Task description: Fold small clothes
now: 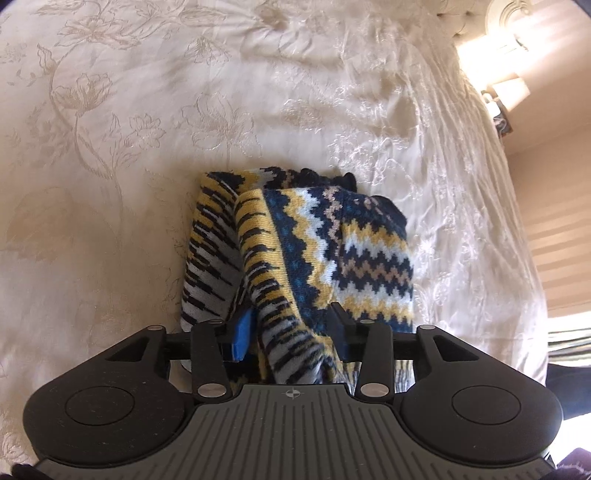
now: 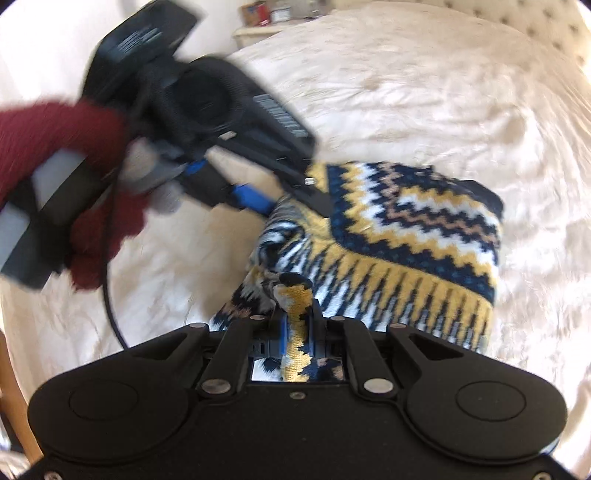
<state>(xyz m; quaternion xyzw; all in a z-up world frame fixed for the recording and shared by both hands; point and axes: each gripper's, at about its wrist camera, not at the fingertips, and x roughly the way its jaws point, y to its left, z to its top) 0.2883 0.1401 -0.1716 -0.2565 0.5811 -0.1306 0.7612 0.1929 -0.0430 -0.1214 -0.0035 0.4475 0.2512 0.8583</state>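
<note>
A small knitted sweater [image 1: 347, 243] with navy, yellow and white zigzags lies bunched on the cream bedspread; it also shows in the right wrist view [image 2: 413, 229]. My left gripper [image 1: 291, 325] stands open, its fingers on either side of a raised fold of the sweater. It appears blurred in the right wrist view [image 2: 295, 195], held by a hand in a dark red glove [image 2: 99, 218]. My right gripper [image 2: 297, 317] is shut on a yellow-and-navy strip of the sweater's near edge.
The cream floral bedspread [image 1: 110, 147] spreads around the sweater. A tufted headboard [image 2: 546, 26] and a lit lamp [image 1: 509, 92] stand at the far side. A shelf with boxes [image 2: 266, 18] is beyond the bed.
</note>
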